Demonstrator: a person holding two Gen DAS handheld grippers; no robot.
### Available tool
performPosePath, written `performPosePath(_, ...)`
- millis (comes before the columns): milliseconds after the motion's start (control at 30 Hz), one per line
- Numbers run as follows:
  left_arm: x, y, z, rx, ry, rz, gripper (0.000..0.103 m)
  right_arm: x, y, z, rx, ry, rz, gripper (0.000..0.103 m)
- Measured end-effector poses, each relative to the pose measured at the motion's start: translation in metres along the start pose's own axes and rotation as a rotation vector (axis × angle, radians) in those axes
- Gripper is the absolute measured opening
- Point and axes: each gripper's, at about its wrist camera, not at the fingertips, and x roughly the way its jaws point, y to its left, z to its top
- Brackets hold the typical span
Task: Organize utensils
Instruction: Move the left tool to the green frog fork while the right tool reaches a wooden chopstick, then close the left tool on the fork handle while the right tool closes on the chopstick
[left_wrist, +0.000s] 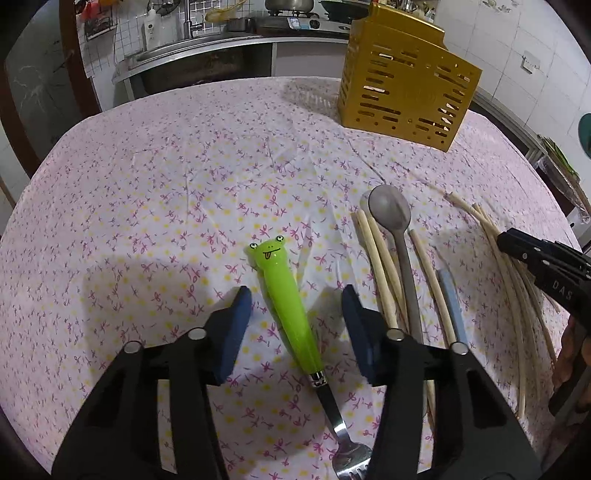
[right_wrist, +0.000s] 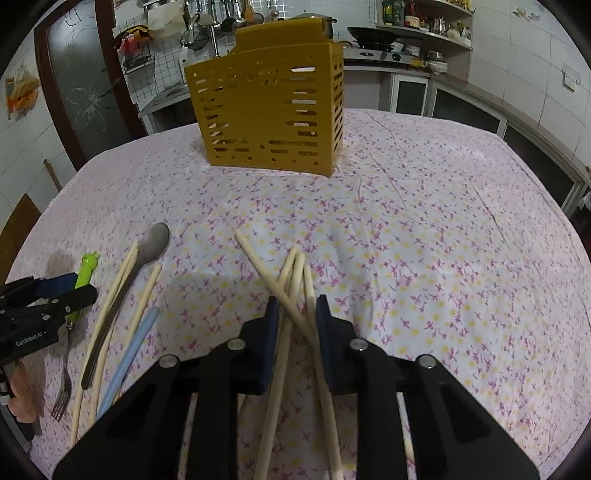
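A fork with a green frog handle (left_wrist: 284, 288) lies on the flowered tablecloth. My left gripper (left_wrist: 297, 299) stands open astride that handle, both blue pads clear of it. My right gripper (right_wrist: 297, 306) is shut on a crossed bundle of pale chopsticks (right_wrist: 258, 258) that fills the gap between its pads; their far ends rest on the cloth. Between the two grippers lie a grey spoon (left_wrist: 391, 214), a light blue stick (left_wrist: 448, 299) and more chopsticks (left_wrist: 376, 258). A golden slotted utensil holder (right_wrist: 269, 118) stands upright at the far side of the table.
The table (right_wrist: 443, 240) wears a pink and yellow flowered cloth, bare on its right half. Behind it run a kitchen counter, sink and stove (right_wrist: 384, 37). A dark door (right_wrist: 81, 92) stands at the back left. A hand (right_wrist: 22, 391) holds the left gripper.
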Motion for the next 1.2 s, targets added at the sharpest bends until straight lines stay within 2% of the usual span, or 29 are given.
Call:
performPosePath(333, 0.005, -0.001, 0.007, 0.004, 0.024, 0.022, 0.031, 0.023, 0.010, 0.021, -0.108, 0.065, -0.037, 0.020)
performPosePath(433, 0.006, 0.001, 0.009, -0.009, 0.026, 0.027, 0.020, 0.026, 0.007, 0.026, -0.101, 0.063, -0.040, 0.013)
performPosePath(600, 0.006, 0.002, 0.010, -0.012, 0.026, 0.015, 0.019, 0.020, -0.004, 0.028, -0.032, 0.054, -0.021, 0.006)
performPosePath(933, 0.006, 0.001, 0.012, -0.009, 0.017, -0.008, 0.017, 0.016, -0.034, 0.019, 0.104, 0.033, -0.003, 0.006)
performPosePath(1200, 0.010, -0.001, 0.016, 0.005, 0.003, 0.002, 0.017, 0.022, -0.037, 0.013, 0.104, 0.039, -0.024, 0.006)
